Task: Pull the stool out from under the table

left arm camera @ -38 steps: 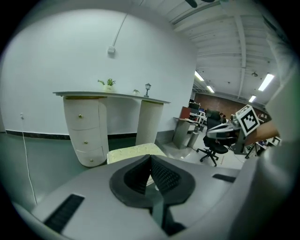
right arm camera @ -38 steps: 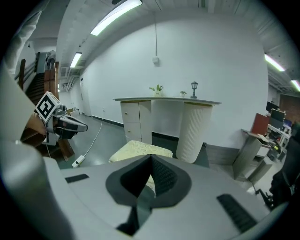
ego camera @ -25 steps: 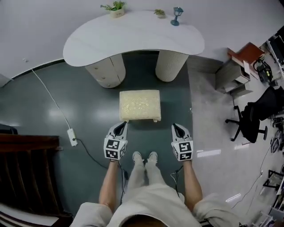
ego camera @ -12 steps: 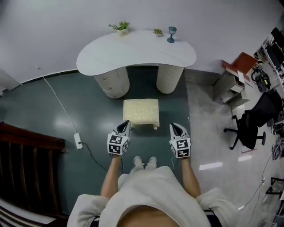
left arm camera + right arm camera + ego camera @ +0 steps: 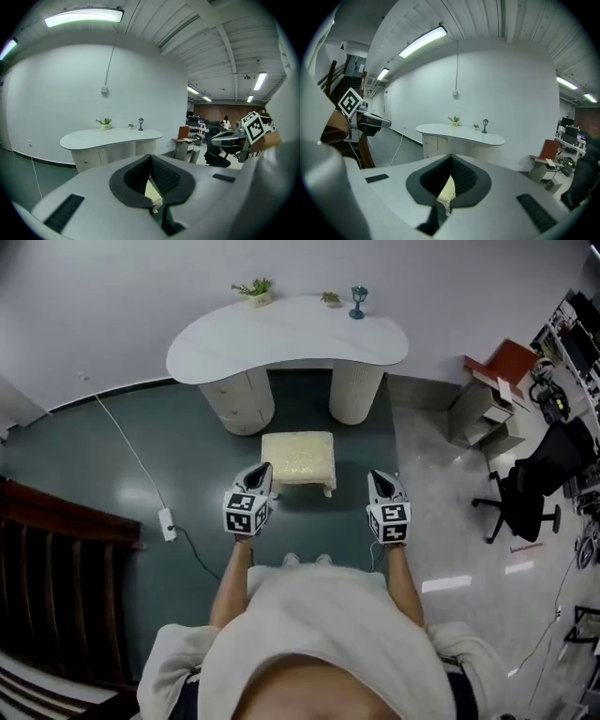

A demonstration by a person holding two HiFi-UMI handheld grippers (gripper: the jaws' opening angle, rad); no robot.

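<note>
The cream cushioned stool (image 5: 297, 460) stands on the dark green floor, just in front of the white kidney-shaped table (image 5: 286, 329) and outside its top. My left gripper (image 5: 263, 469) hangs by the stool's near left corner, shut and empty. At the near right corner hangs my right gripper (image 5: 376, 477), also shut with nothing in it. Neither touches the stool. In the left gripper view, a sliver of the stool (image 5: 151, 190) shows below the closed left gripper (image 5: 151, 157). The right gripper view shows the same stool (image 5: 446, 189) under the right gripper (image 5: 451, 157).
A power strip (image 5: 169, 524) with its white cable lies on the floor at the left. Dark wooden stairs (image 5: 56, 587) fill the lower left. A low cabinet (image 5: 483, 409) and a black office chair (image 5: 530, 493) stand at the right. Small plants and a lamp (image 5: 357, 302) sit on the table.
The head camera has drawn back and up, so the person's torso fills more of the view. Both grippers have come up beside the stool's near corners. The stool has stayed put.
</note>
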